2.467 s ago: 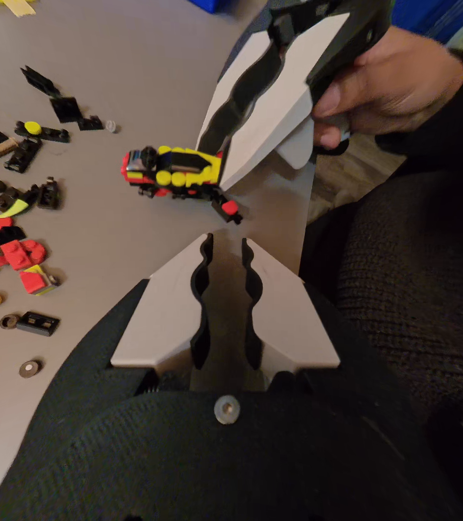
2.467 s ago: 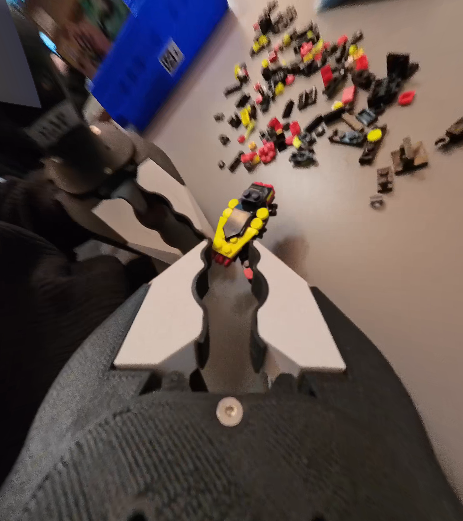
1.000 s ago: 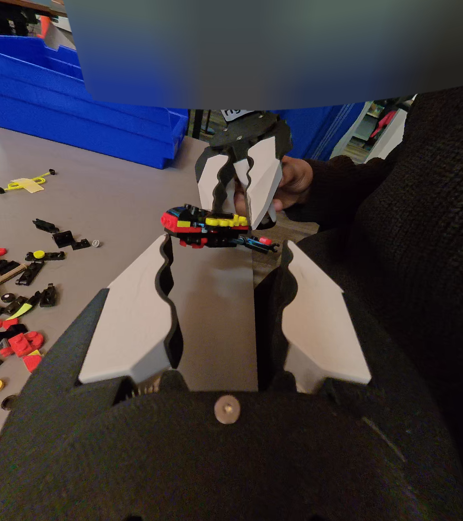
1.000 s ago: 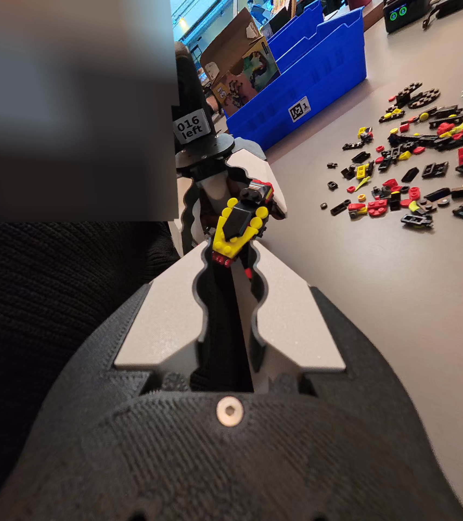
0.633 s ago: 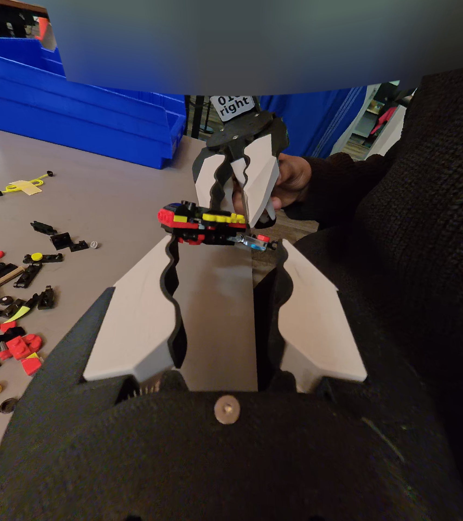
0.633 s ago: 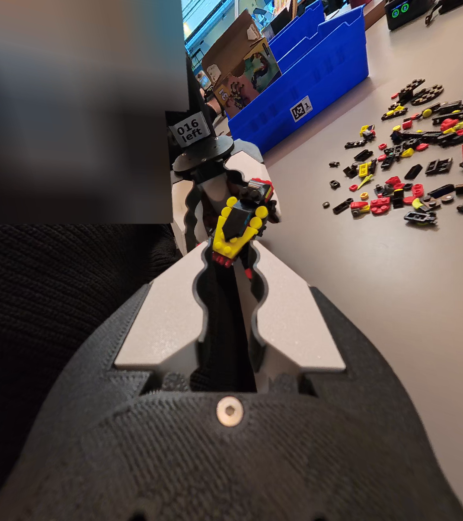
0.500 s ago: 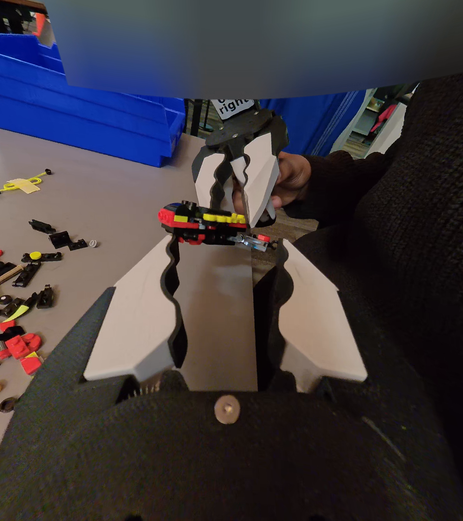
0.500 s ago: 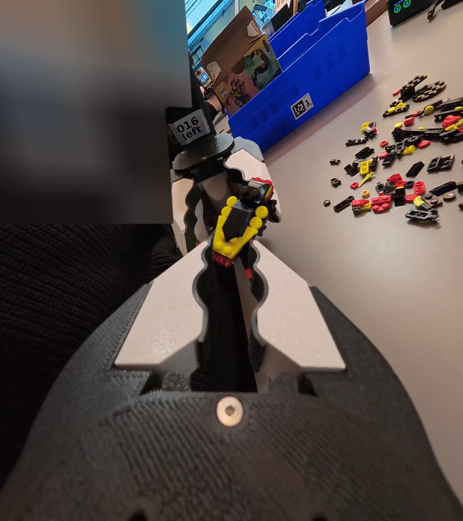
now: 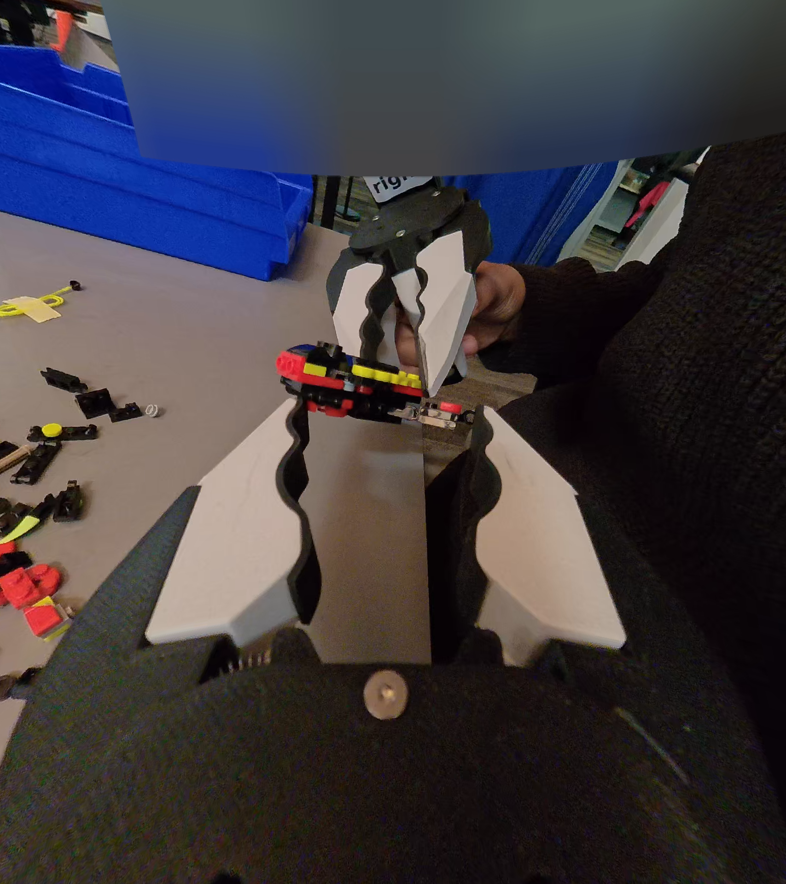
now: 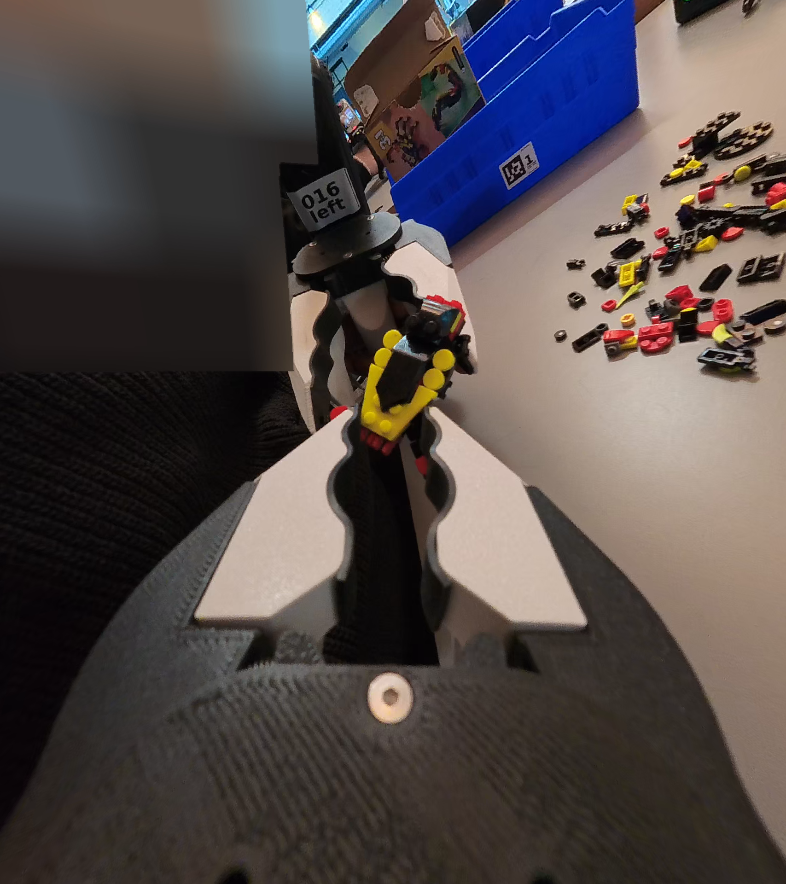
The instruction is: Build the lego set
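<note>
We see the right gripper (image 10: 388, 421) clamped on the rear end of a small brick model (image 10: 405, 378), yellow, black & red, held up in the air just off the near edge of the table (image 10: 620, 478). Its pads press on the model's tail; the nose points away from that gripper. In the left wrist view the same model (image 9: 352, 382) hangs sideways below the right gripper's fingers (image 9: 438, 335), w/ a hand (image 9: 496, 306) behind them.

The left gripper (image 9: 388, 416) is spread wide, its fingertips just under the two ends of the model. We can't tell if either tip touches it; neither visibly presses.

Judged from this: the model is carried by one gripper while the other is lined up across its length, not gripping.

Around them: loose black, red & yellow bricks (image 9: 8, 540) scattered on the table to the left, blue bins (image 9: 118, 191) at the far side, a dark knitted sleeve (image 9: 716, 430) on the right.
</note>
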`<act>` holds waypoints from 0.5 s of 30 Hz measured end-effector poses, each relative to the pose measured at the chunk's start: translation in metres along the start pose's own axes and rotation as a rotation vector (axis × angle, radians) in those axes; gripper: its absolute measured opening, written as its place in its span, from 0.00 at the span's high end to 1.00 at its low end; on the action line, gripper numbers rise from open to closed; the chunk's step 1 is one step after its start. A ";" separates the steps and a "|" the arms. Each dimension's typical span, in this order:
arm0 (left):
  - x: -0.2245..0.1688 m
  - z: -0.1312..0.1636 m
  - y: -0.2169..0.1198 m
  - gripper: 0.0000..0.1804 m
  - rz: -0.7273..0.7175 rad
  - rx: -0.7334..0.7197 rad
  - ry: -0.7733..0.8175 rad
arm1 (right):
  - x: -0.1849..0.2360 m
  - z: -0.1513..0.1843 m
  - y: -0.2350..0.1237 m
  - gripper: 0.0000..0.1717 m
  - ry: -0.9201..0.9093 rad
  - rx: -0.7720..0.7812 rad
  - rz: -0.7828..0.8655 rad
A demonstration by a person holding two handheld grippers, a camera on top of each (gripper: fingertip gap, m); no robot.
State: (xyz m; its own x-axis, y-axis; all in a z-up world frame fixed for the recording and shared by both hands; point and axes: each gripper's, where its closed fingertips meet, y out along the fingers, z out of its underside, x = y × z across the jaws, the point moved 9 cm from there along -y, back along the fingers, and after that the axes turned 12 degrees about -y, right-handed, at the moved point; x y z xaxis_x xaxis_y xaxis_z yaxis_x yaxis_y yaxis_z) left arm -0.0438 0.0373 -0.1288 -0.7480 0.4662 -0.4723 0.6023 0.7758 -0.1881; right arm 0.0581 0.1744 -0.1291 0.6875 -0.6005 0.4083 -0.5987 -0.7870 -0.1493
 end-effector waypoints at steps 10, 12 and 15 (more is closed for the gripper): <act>0.001 0.000 0.000 0.62 0.001 0.000 -0.016 | -0.002 0.000 0.000 0.87 0.011 -0.006 0.010; 0.001 0.000 0.000 0.62 0.002 0.001 -0.015 | -0.002 0.000 0.000 0.87 0.011 -0.003 0.010; 0.000 0.000 0.000 0.63 0.008 0.002 -0.013 | -0.002 0.000 0.000 0.87 0.019 -0.006 0.000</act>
State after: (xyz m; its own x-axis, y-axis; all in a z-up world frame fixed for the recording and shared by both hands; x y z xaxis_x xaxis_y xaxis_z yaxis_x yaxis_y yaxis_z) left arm -0.0442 0.0375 -0.1287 -0.7397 0.4666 -0.4850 0.6086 0.7714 -0.1861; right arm 0.0570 0.1755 -0.1298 0.6796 -0.5978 0.4252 -0.6013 -0.7859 -0.1438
